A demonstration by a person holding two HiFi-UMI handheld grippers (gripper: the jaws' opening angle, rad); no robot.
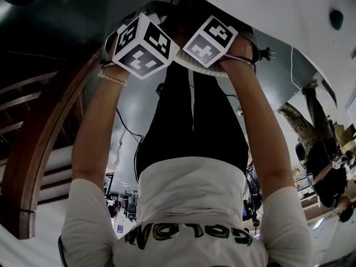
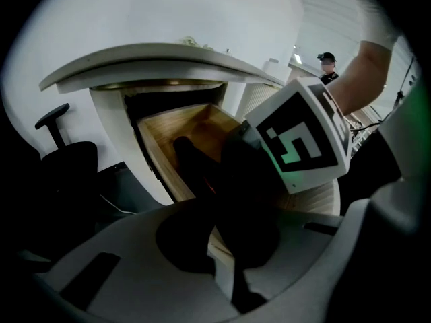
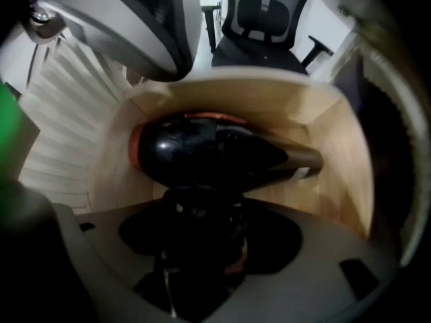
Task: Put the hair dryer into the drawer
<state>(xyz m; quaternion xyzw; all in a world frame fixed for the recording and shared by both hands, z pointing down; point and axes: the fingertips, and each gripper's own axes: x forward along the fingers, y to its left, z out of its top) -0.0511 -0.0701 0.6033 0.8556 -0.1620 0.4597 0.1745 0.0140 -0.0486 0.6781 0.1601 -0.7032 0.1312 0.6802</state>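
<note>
The hair dryer point(image 3: 215, 157) was laid inside the wooden drawer point(image 3: 337, 180), on its floor. In the right gripper view its long black body was stretched from side to side. The nozzle point(image 3: 303, 159) was pointed to the right, close to the drawer's right wall. The round back end, marked by an orange ring point(image 3: 135, 147), was turned toward the left wall. The handle point(image 3: 202, 210) was stuck out from the body toward the camera, straight at the right claw point(image 3: 202, 247).

The right claw was held just above the dryer and was aimed down into the drawer. Its jaws were spread wide, and the handle was seen between them.

The left claw point(image 2: 222, 264) was placed at the near edge of the drawer. Its jaws were closed on a pale strip of that edge. In the left gripper view the drawer was shown pulled out from under the white tabletop point(image 2: 155, 56). The dryer was seen there as a dark shape inside the drawer, partly hidden by the right claw's marker cube point(image 2: 303, 136).
</note>
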